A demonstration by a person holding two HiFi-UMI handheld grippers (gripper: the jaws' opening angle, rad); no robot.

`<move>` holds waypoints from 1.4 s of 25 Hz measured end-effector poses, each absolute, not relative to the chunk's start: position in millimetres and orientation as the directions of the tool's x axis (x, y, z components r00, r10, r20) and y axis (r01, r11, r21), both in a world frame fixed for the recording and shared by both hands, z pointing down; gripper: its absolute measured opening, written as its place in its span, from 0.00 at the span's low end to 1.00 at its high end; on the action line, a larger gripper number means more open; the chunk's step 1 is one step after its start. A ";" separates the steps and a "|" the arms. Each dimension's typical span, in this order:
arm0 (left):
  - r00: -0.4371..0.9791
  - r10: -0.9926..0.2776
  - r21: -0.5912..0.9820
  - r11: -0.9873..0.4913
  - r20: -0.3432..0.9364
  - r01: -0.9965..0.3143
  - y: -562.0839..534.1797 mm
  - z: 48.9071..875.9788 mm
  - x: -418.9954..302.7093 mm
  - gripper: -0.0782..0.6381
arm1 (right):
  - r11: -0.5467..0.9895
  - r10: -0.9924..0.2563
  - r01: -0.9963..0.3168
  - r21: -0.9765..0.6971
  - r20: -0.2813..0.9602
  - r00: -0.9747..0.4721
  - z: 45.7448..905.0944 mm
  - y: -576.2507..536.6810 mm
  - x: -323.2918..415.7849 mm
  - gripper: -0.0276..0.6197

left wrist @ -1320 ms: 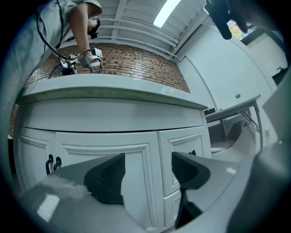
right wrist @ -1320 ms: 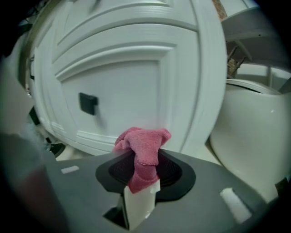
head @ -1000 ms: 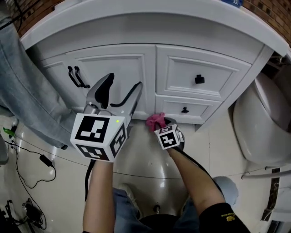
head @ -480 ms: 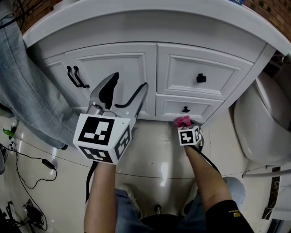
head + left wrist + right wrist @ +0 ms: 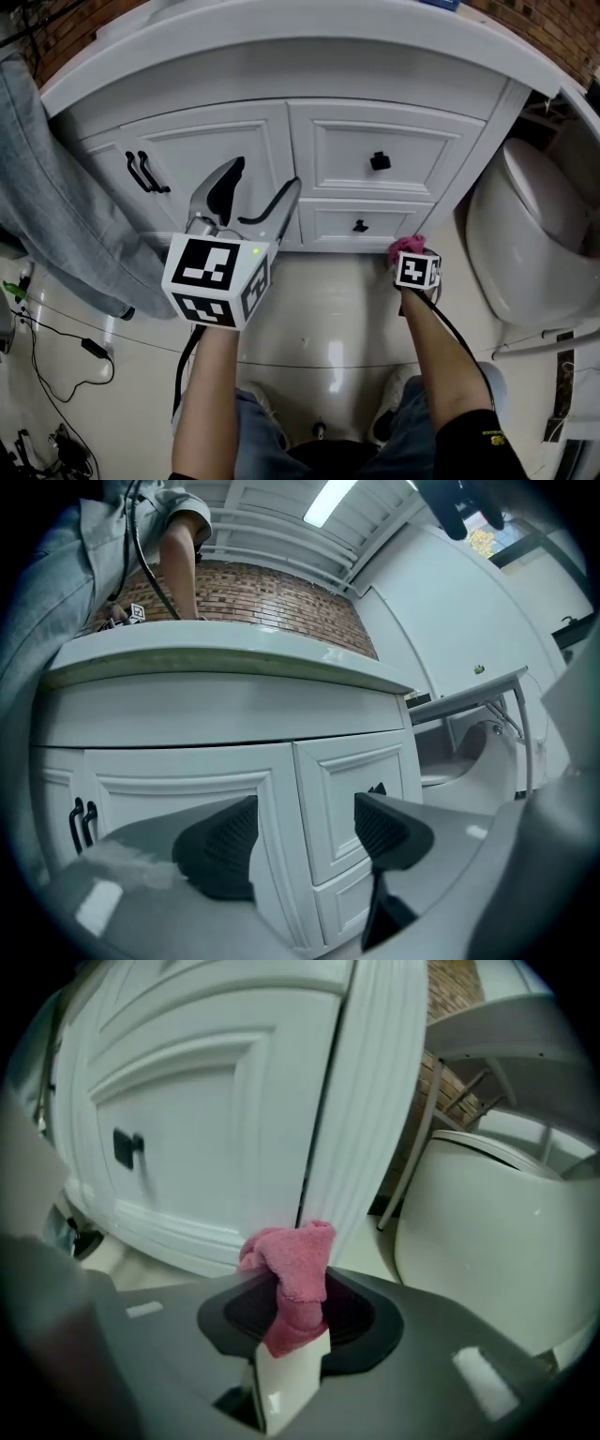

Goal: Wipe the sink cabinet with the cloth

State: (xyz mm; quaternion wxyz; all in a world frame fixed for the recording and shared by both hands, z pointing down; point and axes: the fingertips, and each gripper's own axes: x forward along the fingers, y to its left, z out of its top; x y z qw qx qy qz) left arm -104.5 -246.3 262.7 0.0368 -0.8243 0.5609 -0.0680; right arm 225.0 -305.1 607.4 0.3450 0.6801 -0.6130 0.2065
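Right gripper [image 5: 298, 1314] has its jaws closed tight on the pink cloth [image 5: 292, 1265], which is bunched up and sticks out past the tips. In the head view the right gripper [image 5: 409, 255] is low at the cabinet's bottom right corner, and the cloth [image 5: 406, 247] sits at the foot of the fluted corner post [image 5: 361, 1129], right by the base trim; can't tell if it actually touches. Left gripper [image 5: 305, 832] has its jaws wide apart with nothing between them, only the cabinet front behind. In the head view the left gripper [image 5: 261, 183] is raised in front of the sink cabinet [image 5: 216, 141], clear of it, near the seam between the door and the drawers. Black door handles [image 5: 141, 171] at left, lower drawer knob [image 5: 360, 226] near the middle. White toilet [image 5: 525, 244] just right of the cabinet. A person's jeans leg [image 5: 56, 197] at far left, cables [image 5: 56, 323] on the glossy floor [image 5: 328, 319].
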 end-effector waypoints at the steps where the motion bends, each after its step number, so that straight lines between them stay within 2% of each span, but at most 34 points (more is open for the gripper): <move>1: 0.363 -0.928 -0.138 -0.371 0.080 -0.918 -243.3 264.2 -102.4 0.57 | -0.038 -0.695 -0.982 0.187 0.701 0.161 597.5 -297.6 224.1 0.24; 3: 0.370 -0.925 -0.138 -0.379 0.086 -0.915 -235.1 263.3 -99.2 0.57 | -0.041 -0.717 -0.993 0.113 0.689 0.108 573.3 -285.2 210.9 0.24; 5: 0.377 -0.924 -0.138 -0.383 0.065 -0.913 -226.7 254.6 -95.9 0.57 | 0.023 -0.788 -0.999 0.043 0.615 0.008 527.0 -288.1 185.5 0.24; 8: 0.384 -0.923 -0.124 -0.383 0.017 -0.916 -207.3 236.7 -92.2 0.57 | 0.144 -0.909 -0.989 0.030 0.399 -0.121 421.1 -285.5 150.1 0.24; 10: 0.381 -0.924 -0.120 -0.378 -0.009 -0.918 -189.5 227.4 -90.7 0.57 | 0.212 -0.947 -0.977 0.037 0.256 -0.195 355.7 -263.9 133.8 0.24; 14: 0.380 -0.924 -0.135 -0.373 -0.030 -0.918 -151.8 223.6 -84.5 0.56 | 0.316 -0.947 -0.949 0.003 0.052 -0.315 269.4 -199.5 111.9 0.24; 19: 0.384 -0.921 -0.147 -0.372 -0.064 -0.916 -102.9 221.6 -86.4 0.56 | 0.389 -0.918 -0.920 -0.036 -0.101 -0.384 223.4 -117.4 104.4 0.24; 24: 0.357 -0.930 -0.134 -0.343 -0.094 -0.930 -70.0 222.5 -95.6 0.56 | 0.401 -0.914 -0.911 -0.093 -0.111 -0.391 234.5 -70.6 109.0 0.23; 29: 0.343 -0.932 -0.117 -0.330 -0.117 -0.937 -66.2 219.6 -85.7 0.56 | 0.383 -0.918 -0.923 -0.015 -0.117 -0.379 228.2 -71.7 106.0 0.23; 35: 0.369 -0.926 -0.101 -0.361 -0.081 -0.927 -74.8 230.8 -65.0 0.56 | 0.398 -0.916 -0.915 -0.066 -0.087 -0.392 240.8 -81.4 96.6 0.23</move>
